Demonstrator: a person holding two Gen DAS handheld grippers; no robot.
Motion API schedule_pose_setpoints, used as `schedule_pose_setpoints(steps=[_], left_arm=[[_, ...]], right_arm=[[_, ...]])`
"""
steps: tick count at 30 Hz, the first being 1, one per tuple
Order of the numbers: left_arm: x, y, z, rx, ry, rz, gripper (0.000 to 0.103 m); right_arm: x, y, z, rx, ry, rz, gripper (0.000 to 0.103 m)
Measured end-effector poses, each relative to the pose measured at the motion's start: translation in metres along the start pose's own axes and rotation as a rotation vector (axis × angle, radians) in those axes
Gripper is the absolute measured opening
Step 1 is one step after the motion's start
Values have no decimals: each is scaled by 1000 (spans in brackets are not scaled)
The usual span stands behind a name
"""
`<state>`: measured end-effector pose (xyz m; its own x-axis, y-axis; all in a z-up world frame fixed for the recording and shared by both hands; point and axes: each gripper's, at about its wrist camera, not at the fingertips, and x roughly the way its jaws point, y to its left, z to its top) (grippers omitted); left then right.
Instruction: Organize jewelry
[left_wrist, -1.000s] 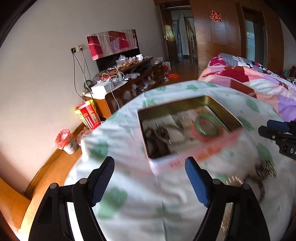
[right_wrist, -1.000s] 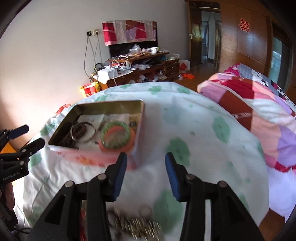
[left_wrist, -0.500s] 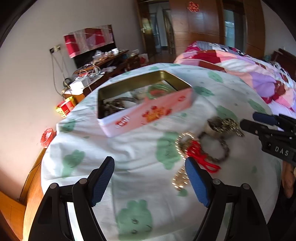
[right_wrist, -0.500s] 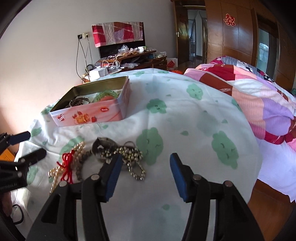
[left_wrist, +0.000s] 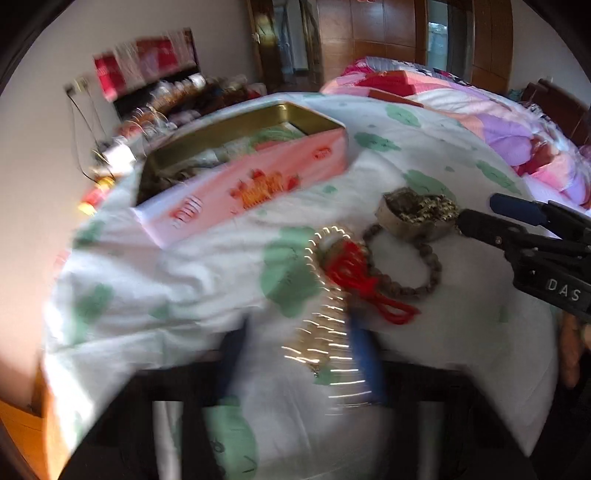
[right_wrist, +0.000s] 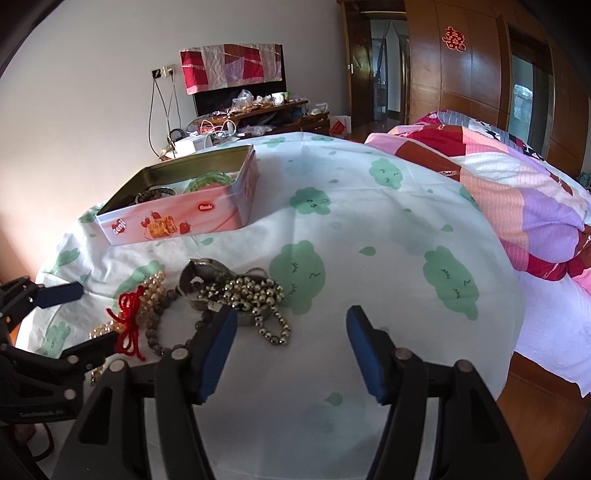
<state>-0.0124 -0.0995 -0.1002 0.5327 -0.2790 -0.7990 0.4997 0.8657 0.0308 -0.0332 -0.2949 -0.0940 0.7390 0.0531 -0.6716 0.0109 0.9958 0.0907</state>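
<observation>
The right gripper hangs with its blue pads spread wide and nothing between them, low in the middle of its own view, above the white cloth with green blobs. Just left of its left pad lies the jewelry heap: a chain of metal beads draped over a bangle, a dark bead bracelet, a pearl strand and a red cord tied across it.

Up and left of the heap, apart from it, stands the pink tin, lid off, with a green bangle and other pieces inside.

The left gripper reaches in from the left edge of that view, its fingers parted on either side of the red cord and pearls. Its own view is badly smeared; the pearls streak between its blurred blue pads, and I cannot tell whether anything is pinched.
</observation>
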Motion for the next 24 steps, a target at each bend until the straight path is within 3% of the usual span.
schedule_pose_setpoints(steps=[3, 5, 14, 18, 22, 24], left_arm=[[-4, 7, 0, -18, -8, -8, 6], [-8, 13, 1, -41, -22, -22, 6], [-31, 60, 7, -149, -102, 58, 6], [-39, 56, 8, -136, -121, 41, 6], [-29, 42, 5, -96, -88, 21, 6], [-25, 40, 4, -91, -72, 18, 6]], right_arm=[[-1, -2, 0, 5, -8, 1, 65], [-2, -3, 1, 10, -12, 0, 65], [-4, -3, 6, 9, -29, -1, 65], [-3, -1, 8, 2, -28, 8, 64], [-1, 2, 7, -12, -13, 37, 47], [-1, 6, 6, -25, -16, 55, 45]])
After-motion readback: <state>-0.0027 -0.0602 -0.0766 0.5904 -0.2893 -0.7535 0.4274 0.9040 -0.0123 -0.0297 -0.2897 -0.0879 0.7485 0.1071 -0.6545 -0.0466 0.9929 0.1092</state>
